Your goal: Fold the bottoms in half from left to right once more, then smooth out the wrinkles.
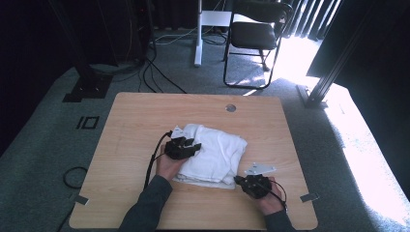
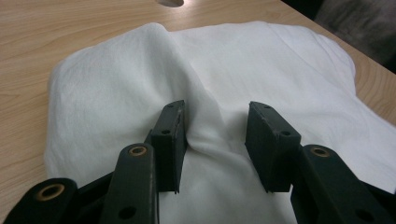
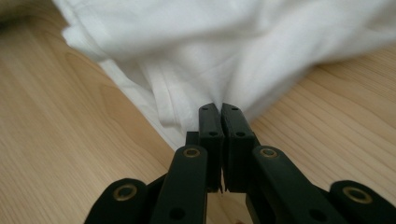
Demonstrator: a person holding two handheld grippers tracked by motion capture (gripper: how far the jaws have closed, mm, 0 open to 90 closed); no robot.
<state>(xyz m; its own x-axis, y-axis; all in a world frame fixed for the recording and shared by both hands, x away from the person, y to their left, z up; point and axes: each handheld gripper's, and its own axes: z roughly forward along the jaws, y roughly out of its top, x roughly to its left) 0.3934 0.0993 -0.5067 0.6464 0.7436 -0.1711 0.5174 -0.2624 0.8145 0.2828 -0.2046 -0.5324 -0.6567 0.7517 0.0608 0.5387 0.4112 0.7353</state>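
The right gripper (image 3: pixel 219 108) has its jaws pressed together at the near corner of the white cloth (image 1: pixel 212 152), and the right gripper view shows a thin gather of fabric running into the line where the pads meet. The jaws look clenched on that hem, though how much cloth lies between them cannot be told. The left gripper (image 2: pixel 215 122) rests on top of the cloth with its jaws apart; a raised ridge of fabric stands between the pads, and the left pad touches one flank of it, but the ridge is not squeezed.

The main risk, as a judgement, lies with the right grip. It seems to hold only a sliver of the edge, perhaps a single layer, so a pull could slip it out or drag one layer away and undo the folded stack. The cloth's near corner sits close to the table (image 1: pixel 145 111) surface, so a low drag could also bunch it against the wood. On the left, if the jaws close now they would pinch a crease into the cloth's upper face; if they merely press, the cloth may slide with the other hand's pull.

In the high view the left hand (image 1: pixel 167 164) comes in over the cloth's near-left side, gripper pointing across its top. The right hand (image 1: pixel 268 200) lies at the cloth's near-right corner, gripper held low and aimed back toward it, the grey plate (image 1: pixel 259 168) uppermost.
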